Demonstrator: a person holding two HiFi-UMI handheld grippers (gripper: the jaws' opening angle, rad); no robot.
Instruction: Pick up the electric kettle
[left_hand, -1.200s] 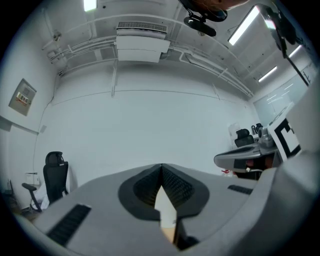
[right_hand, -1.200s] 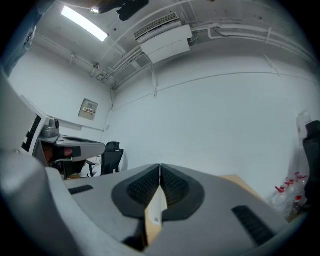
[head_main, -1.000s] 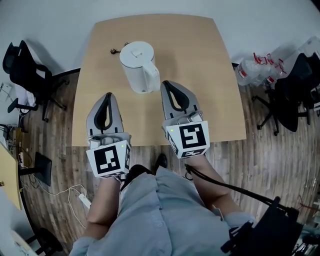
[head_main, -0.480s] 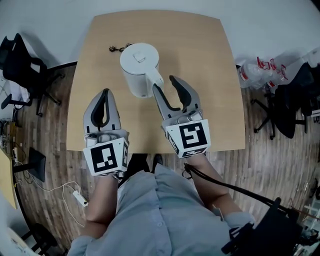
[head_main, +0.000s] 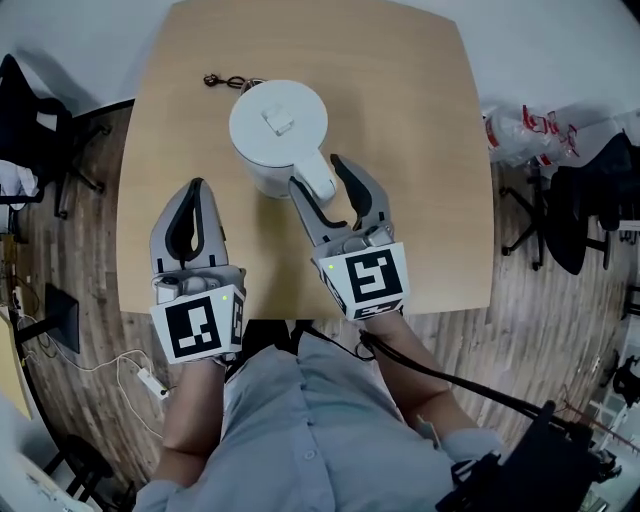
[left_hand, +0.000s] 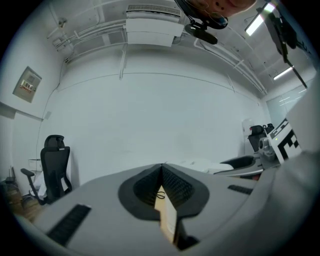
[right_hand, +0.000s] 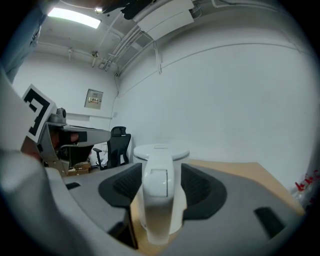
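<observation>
A white electric kettle (head_main: 278, 125) stands upright on the wooden table (head_main: 420, 120), its handle (head_main: 318, 178) turned toward me. My right gripper (head_main: 320, 175) has its jaws opening, one on each side of that handle, and the pads stand just clear of it. In the right gripper view the handle (right_hand: 159, 195) fills the gap between the dark pads (right_hand: 197, 187), with the lid (right_hand: 161, 149) behind. My left gripper (head_main: 193, 187) hovers over the table to the kettle's left, shut and holding nothing; in its own view the left gripper (left_hand: 162, 169) shows its pads meeting at the tip.
A dark cord (head_main: 225, 81) lies on the table behind the kettle. Black office chairs (head_main: 25, 110) stand left of the table and another chair (head_main: 590, 200) at the right, beside a plastic bag (head_main: 520, 130). Cables (head_main: 140, 375) run over the wood floor.
The right gripper's jaws went from shut to wide apart and slid forward round the kettle's handle. The left gripper also moved forward a little, still shut.
</observation>
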